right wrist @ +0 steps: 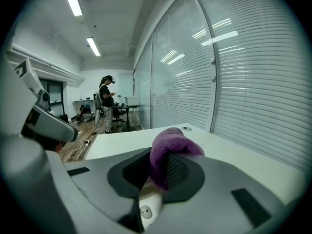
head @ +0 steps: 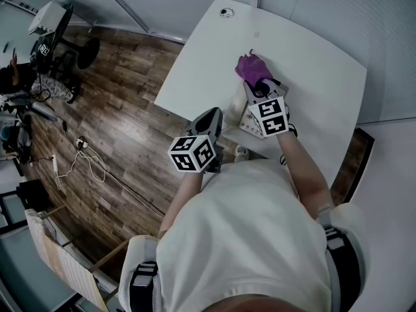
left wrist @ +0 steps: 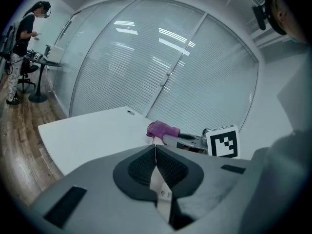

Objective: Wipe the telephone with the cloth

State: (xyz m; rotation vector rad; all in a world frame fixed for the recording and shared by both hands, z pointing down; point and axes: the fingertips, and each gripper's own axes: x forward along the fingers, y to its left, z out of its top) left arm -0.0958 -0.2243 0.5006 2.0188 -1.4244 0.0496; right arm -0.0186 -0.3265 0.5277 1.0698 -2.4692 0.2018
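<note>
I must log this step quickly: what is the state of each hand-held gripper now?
Left hand-held gripper: closed, nothing between the jaws.
Right hand-held gripper: closed on the purple cloth.

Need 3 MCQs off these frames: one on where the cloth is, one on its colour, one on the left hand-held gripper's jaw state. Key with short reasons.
1. Where is the cloth?
A. flat on the floor
B. between the jaws of the right hand-held gripper
C. hanging off the table edge

2. What colour is the cloth?
A. purple
B. yellow
C. green

3. How do the jaws of the left hand-held gripper stand?
A. wide apart
B. shut on the cloth
C. shut with nothing between them

Key:
1 B: the right gripper view shows the jaws pinching it.
2 A: it is purple in every view.
3 C: the left gripper view shows the jaws meeting, empty.
</note>
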